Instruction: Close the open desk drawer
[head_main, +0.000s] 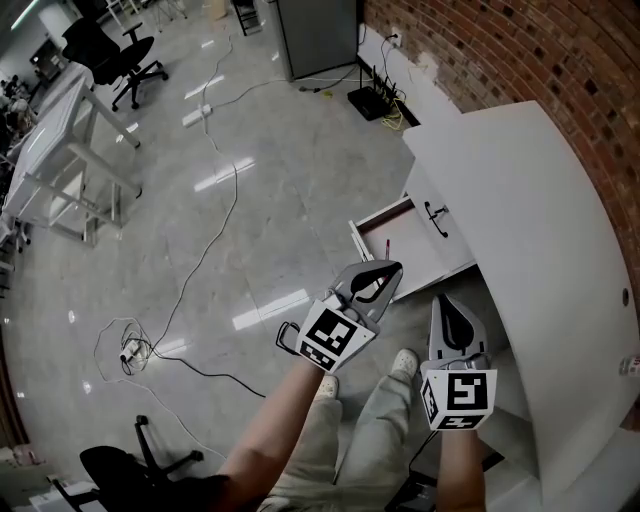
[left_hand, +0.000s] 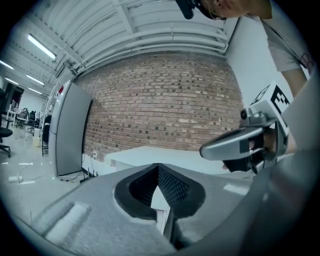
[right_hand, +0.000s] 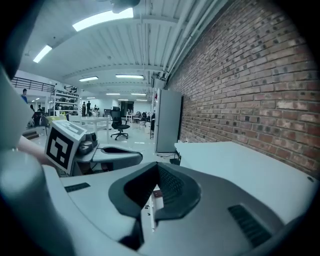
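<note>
Where the long white-topped desk (head_main: 520, 220) runs beside the red brick wall (head_main: 560, 60), the holdings stand as follows.

1. Left gripper (head_main: 391, 268) (left_hand: 158, 168): grey plastic, two-jaw, with the left marker cube (head_main: 332, 335) in black and white at its rear. Jaws closed tip to tip, with nothing between the pads. Held nearly level and pointing towards the desk.

2. Right gripper (head_main: 441, 300) (right_hand: 157, 168): same make, with the right marker cube (head_main: 460, 395). Jaws likewise brought together and empty. It is beside the left gripper on the desk side, apart from it, tilted slightly downward.

3. White pull-out desk drawer (head_main: 415, 250): shallow, pale inside. It stands open, drawn out from the desk's side, directly ahead of the left gripper's tips and ahead and to the left of the right gripper. In the head view the left tips overlap the drawer's near edge; contact cannot be told.

4. Black curved handle (head_main: 436, 217): on the white panel above the drawer, beyond both grippers.

5. Glossy grey floor (head_main: 250, 200): to the left of the left gripper, crossed by a thin pale cable (head_main: 205, 250).

6. Tall grey metal cabinet (head_main: 315, 35): far ahead of both grippers, by the wall.

7. Black wheeled office chair (head_main: 120, 55): far ahead and left of the left gripper.

8. Person's light trousers (head_main: 380, 440) and pale shoe (head_main: 403, 362): beneath the two grippers.
</note>
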